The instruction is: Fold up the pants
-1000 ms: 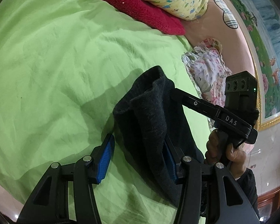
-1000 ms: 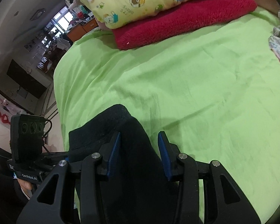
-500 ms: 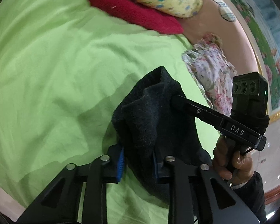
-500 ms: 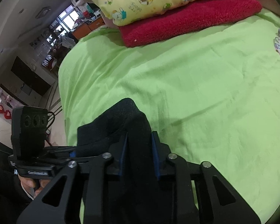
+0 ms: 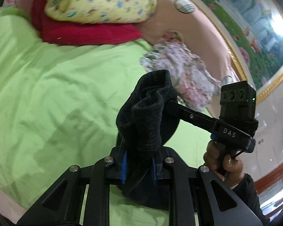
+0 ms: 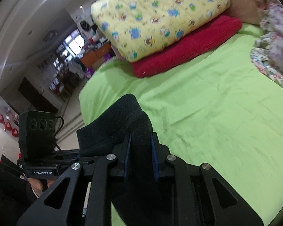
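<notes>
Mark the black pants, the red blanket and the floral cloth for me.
black pants (image 5: 147, 120), left wrist view, bunched fabric above the pads.
red blanket (image 6: 183, 54), right wrist view, its front face under the yellow quilt.
floral cloth (image 5: 181, 69), left wrist view, its middle.

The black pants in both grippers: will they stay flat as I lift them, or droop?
Probably droop: the pants already bunch and fold over the left gripper. The fuzzy cloth looks grippy between the right gripper pads, so slipping seems unlikely.

Green-sheeted bed (image 6: 226, 113), framed landscape mural (image 5: 254, 37), bright window (image 6: 75, 44), possibly shelving.
</notes>
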Tool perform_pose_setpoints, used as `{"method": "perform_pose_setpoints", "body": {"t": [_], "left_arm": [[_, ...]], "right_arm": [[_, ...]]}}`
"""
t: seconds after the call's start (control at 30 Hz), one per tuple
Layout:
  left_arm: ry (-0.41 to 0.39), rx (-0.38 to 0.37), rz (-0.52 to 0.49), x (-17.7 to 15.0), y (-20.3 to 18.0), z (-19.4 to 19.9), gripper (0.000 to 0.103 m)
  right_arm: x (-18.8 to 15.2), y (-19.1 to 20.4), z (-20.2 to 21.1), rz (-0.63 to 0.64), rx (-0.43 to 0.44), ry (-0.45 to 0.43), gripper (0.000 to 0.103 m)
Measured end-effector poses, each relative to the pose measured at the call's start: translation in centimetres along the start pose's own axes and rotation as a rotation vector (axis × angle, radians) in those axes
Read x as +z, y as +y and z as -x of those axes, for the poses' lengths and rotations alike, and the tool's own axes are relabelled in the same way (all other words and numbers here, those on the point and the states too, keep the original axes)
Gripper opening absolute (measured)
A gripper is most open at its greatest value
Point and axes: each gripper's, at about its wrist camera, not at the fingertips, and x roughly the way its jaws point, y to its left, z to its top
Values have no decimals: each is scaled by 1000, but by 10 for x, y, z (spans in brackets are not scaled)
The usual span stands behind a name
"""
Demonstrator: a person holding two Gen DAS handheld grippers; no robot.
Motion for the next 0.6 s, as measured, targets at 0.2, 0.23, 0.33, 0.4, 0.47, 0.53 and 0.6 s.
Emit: {"method": "perform_pose_setpoints", "body": {"t": [0.2,0.23,0.33,0.4,0.47,0.53,0.6], "left_arm": [[17,-52,-70,-10,-44,1,19],[22,-62,-81,-13,-51,1,19],[39,-83,-121,-24,-75,-1,19],[50,-97,-144,-30,-88,-3,19],[62,-109,-167,-35,-100,-6,19],[74,-117,-188,-41,-114,-8,19],[87,-119,-209,-45,-125,-12,19]], "right_arm": [[-17,-4,44,-46,2,-89,19],[-20,-5,52,-53,0,-105,19],[-32,-7,73,-74,-6,-145,19],[-40,-9,86,-90,-12,-172,19],[-48,-13,97,-104,-16,-196,19],[-57,-15,111,-114,-19,-223,19],[-64,-18,120,-127,-20,-243,19]]}}
